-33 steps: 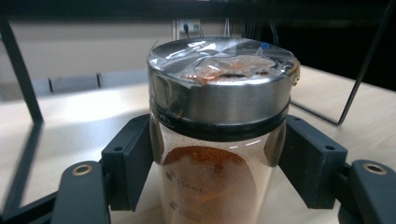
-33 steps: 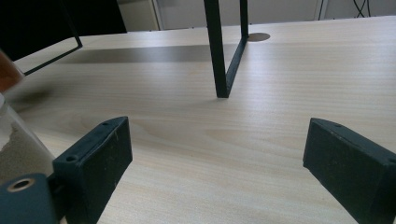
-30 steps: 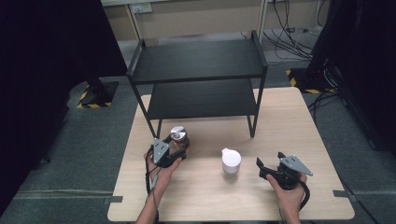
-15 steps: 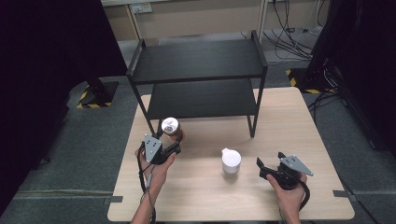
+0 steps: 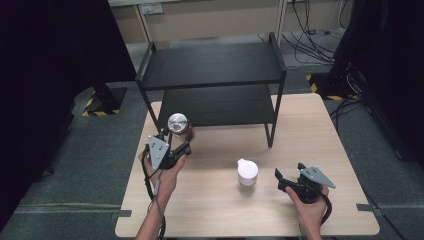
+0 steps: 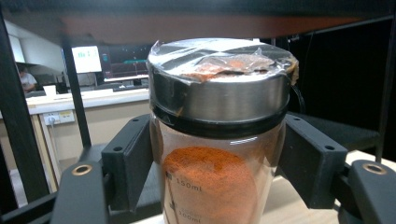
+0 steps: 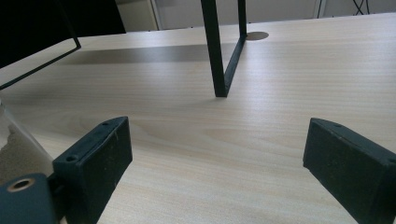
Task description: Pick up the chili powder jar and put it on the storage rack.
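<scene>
Lab room, dark curtains at the sides, cables on the floor behind; light wood desk (image 5: 215, 210) carries a black two-tier shelf rack (image 5: 212, 75). Left tool (image 5: 172, 145) is clamped on a glass spice jar (image 5: 178, 125) of orange powder, steel lid wrapped in film, held off the desk just in front of the rack's left front leg (image 5: 152, 112). Step looks like a carry toward the rack; lower tier seems the likely spot. Next move needs the jar upright, steered right of that leg and kept under the top tier's edge. Right tool (image 5: 292, 177) rests low over the desk, jaws wide, holding nothing. White lidded jar (image 5: 247, 172) stands between both hands, apart from both.
</scene>
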The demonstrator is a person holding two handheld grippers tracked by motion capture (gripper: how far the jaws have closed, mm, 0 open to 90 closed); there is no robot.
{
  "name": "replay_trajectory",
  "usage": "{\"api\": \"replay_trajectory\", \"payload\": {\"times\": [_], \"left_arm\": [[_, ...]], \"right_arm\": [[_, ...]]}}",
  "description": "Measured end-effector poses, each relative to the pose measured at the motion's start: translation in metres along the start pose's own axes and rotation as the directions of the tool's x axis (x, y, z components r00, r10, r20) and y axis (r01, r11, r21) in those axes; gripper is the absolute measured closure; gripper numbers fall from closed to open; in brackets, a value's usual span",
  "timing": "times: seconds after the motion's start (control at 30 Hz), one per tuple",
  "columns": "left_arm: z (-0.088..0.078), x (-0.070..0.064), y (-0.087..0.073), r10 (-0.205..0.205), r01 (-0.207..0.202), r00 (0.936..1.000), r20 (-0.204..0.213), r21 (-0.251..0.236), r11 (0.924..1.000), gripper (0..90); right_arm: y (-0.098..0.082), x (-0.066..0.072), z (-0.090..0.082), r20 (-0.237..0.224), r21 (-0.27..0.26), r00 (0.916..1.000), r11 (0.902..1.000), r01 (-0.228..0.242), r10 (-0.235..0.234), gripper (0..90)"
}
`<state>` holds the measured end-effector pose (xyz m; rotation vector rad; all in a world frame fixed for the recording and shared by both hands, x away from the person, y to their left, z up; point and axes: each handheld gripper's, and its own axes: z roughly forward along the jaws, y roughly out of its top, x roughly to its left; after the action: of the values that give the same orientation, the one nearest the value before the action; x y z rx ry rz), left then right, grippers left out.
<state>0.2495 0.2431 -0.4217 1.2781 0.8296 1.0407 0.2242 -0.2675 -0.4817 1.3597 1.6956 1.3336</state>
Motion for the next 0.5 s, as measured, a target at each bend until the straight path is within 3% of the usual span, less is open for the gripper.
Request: {"api": "replay_trajectory", "payload": {"times": [0.5], "left_arm": [[0.01, 0.001, 0.034, 0.027, -0.028, 0.9993, -0.026, -0.052, 0.9982, 30.3]], "right_arm": [[0.001, 0.0, 0.0, 0.001, 0.004, 1.0, 1.0, -0.002, 0.002, 8.2]]}}
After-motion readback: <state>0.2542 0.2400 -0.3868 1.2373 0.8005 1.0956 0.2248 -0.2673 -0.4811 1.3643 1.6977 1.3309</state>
